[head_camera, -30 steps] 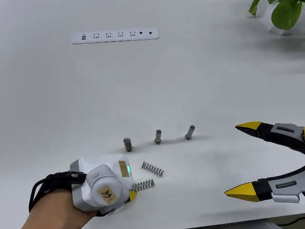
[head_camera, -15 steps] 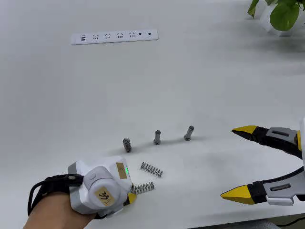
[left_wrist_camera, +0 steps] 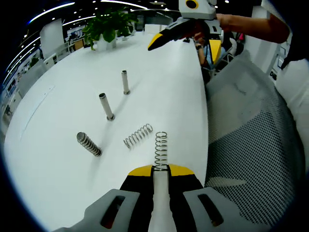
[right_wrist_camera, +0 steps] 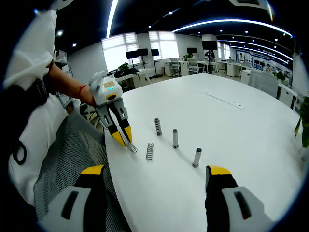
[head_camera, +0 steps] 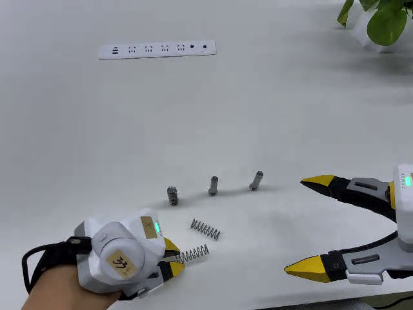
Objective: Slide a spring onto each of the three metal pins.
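Three metal pins stand in a row on the white table: the left pin (head_camera: 172, 195) wears a spring, while the middle pin (head_camera: 213, 185) and the right pin (head_camera: 257, 180) are bare. My left gripper (head_camera: 173, 256) is shut on one end of a spring (head_camera: 194, 253) low over the table near the front edge; the same spring (left_wrist_camera: 161, 145) sticks out ahead of the jaws. A loose spring (head_camera: 205, 228) lies between it and the pins. My right gripper (head_camera: 308, 224) stands wide open to the right of the pins, holding nothing.
A white power strip (head_camera: 157, 49) lies at the far side of the table. A green plant (head_camera: 381, 19) stands at the far right corner. The table's front edge (head_camera: 258, 303) runs just below both grippers, with a mesh chair (left_wrist_camera: 251, 145) beyond it.
My right gripper has moved left, nearer the pins. My left gripper has drawn back slightly to the left, and its yellow tips now show closed on the spring's end.
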Available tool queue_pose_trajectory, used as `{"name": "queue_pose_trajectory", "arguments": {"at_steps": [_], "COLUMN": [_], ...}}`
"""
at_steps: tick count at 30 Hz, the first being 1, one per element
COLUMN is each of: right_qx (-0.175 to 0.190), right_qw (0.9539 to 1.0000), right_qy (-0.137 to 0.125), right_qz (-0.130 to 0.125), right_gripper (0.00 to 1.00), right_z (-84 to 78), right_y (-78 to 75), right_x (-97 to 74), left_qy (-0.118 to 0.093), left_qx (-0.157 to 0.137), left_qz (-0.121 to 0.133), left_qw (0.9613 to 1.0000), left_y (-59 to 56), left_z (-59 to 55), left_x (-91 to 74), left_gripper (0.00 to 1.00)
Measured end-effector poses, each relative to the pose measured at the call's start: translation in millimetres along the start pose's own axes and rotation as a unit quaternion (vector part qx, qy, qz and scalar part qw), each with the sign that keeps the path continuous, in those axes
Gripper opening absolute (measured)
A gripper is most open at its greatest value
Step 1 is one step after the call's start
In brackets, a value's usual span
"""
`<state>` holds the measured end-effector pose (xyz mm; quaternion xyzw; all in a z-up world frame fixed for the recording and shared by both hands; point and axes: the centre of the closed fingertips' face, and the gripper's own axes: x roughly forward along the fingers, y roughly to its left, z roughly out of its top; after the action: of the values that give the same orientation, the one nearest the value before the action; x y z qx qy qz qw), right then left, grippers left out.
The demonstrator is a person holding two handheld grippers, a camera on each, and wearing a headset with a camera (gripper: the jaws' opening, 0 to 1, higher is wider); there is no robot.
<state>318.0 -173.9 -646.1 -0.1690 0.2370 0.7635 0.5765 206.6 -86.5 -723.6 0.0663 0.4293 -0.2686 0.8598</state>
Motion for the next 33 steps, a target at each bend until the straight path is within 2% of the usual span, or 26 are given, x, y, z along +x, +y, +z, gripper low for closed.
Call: {"name": "queue_pose_trajectory", "arguments": {"at_steps": [1, 4, 6, 7, 9, 11, 12, 14, 15, 16, 17, 18, 19, 20, 21, 22, 23, 26, 33], "right_qx": [0.009, 0.033, 0.073, 0.083, 0.099, 0.132, 0.149, 0.178, 0.196, 0.205, 0.220, 0.231, 0.243, 0.259, 0.267, 0.283, 0.290, 0.286, 0.302], "right_qw": [0.9999, 0.9987, 0.9955, 0.9934, 0.9901, 0.9844, 0.9799, 0.9722, 0.9665, 0.9630, 0.9580, 0.9541, 0.9499, 0.9427, 0.9387, 0.9323, 0.9298, 0.9315, 0.9236], "right_qy": [-0.007, -0.038, -0.058, -0.078, -0.097, -0.114, -0.131, -0.152, -0.166, -0.175, -0.184, -0.191, -0.197, -0.210, -0.219, -0.225, -0.226, -0.224, -0.235], "right_qz": [0.003, 0.012, 0.016, 0.018, 0.019, 0.020, 0.017, 0.006, 0.008, 0.005, -0.004, -0.006, -0.004, 0.000, 0.000, 0.001, 0.006, 0.012, 0.019], "right_gripper": [0.84, 0.78, 0.73, 0.71, 0.66, 0.60, 0.58, 0.52, 0.49, 0.46, 0.42, 0.39, 0.36, 0.32, 0.30, 0.29, 0.28, 0.25, 0.16], "right_z": [4.1, 21.6, 34.6, 44.3, 55.3, 66.8, 74.8, 84.1, 90.0, 93.4, 96.6, 98.5, 100.5, 104.7, 106.6, 108.7, 109.3, 111.0, 115.5], "right_y": [2.3, 10.3, 15.4, 17.3, 20.7, 23.3, 22.1, 17.6, 16.7, 14.7, 10.3, 8.8, 8.1, 7.2, 5.3, 3.9, 4.8, 7.3, 9.0], "right_x": [1.0, 6.0, 11.0, 13.9, 18.1, 23.6, 25.5, 26.7, 26.6, 26.2, 25.6, 25.0, 24.2, 22.4, 20.9, 20.0, 19.6, 20.4, 19.4], "left_qy": [-0.008, -0.050, -0.084, -0.104, -0.125, -0.152, -0.169, -0.187, -0.199, -0.209, -0.227, -0.235, -0.240, -0.244, -0.246, -0.249, -0.251, -0.257, -0.274], "left_qx": [-0.005, -0.026, -0.044, -0.050, -0.056, -0.060, -0.064, -0.068, -0.072, -0.075, -0.085, -0.093, -0.096, -0.096, -0.097, -0.098, -0.099, -0.099, -0.103], "left_qz": [0.000, 0.002, 0.004, 0.006, 0.009, 0.011, 0.012, 0.015, 0.020, 0.022, 0.023, 0.023, 0.023, 0.025, 0.026, 0.026, 0.025, 0.023, 0.017], "left_qw": [1.0000, 0.9984, 0.9955, 0.9933, 0.9905, 0.9865, 0.9835, 0.9799, 0.9771, 0.9748, 0.9700, 0.9672, 0.9658, 0.9645, 0.9641, 0.9632, 0.9626, 0.9611, 0.9561], "left_y": [-0.6, -1.1, -0.2, 0.7, 2.2, 2.8, 3.2, 4.9, 6.6, 7.6, 9.0, 9.8, 10.5, 11.5, 11.8, 12.0, 11.6, 10.8, 7.2], "left_z": [3.5, 22.3, 39.3, 50.2, 63.4, 80.3, 90.5, 101.4, 109.2, 114.2, 122.4, 126.0, 128.1, 130.5, 131.4, 132.8, 133.9, 137.4, 148.8], "left_x": [-2.2, -11.0, -19.0, -23.9, -30.2, -37.5, -41.9, -47.7, -51.8, -54.6, -58.9, -61.3, -63.1, -65.0, -65.7, -65.8, -65.8, -66.4, -68.2], "left_gripper": [0.10, 0.10, 0.10, 0.10, 0.10, 0.10, 0.10, 0.10, 0.10, 0.10, 0.10, 0.10, 0.10, 0.10, 0.10, 0.10, 0.10, 0.10, 0.10]}}
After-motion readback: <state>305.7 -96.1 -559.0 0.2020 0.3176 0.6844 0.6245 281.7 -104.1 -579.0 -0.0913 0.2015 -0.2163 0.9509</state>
